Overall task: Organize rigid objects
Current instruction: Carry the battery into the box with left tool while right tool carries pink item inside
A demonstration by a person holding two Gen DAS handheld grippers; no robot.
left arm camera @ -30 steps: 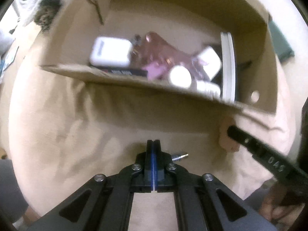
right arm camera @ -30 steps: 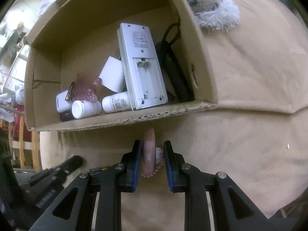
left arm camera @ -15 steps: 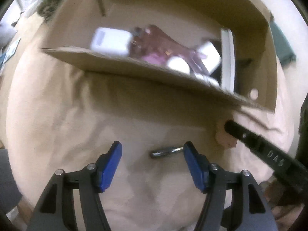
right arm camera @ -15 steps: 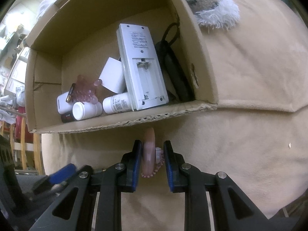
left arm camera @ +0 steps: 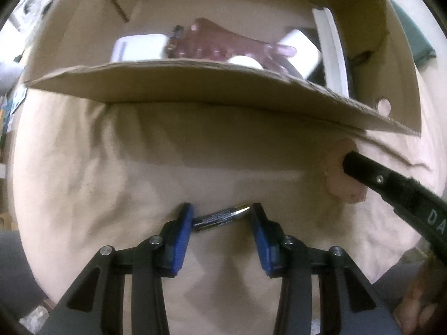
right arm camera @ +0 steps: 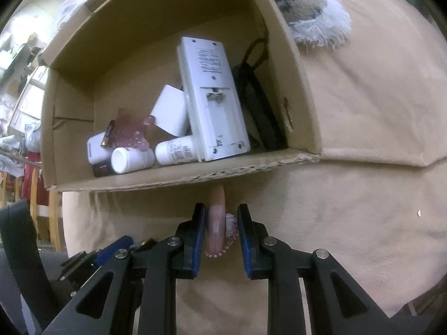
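Narrowed since half a second ago, the left gripper brackets a battery on the tan blanket without clamping it, while the right gripper grips a pink comb (edge-up) just below the cardboard box's near rim.

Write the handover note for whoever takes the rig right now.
Left gripper: jaws straddle the battery lying on the beige blanket; grip not confirmed.
Right gripper: shut on the pink scalloped piece, just short of the cardboard box.
Done: remote, white bottles and other items are in the box.
Left: box the battery and the pink piece.
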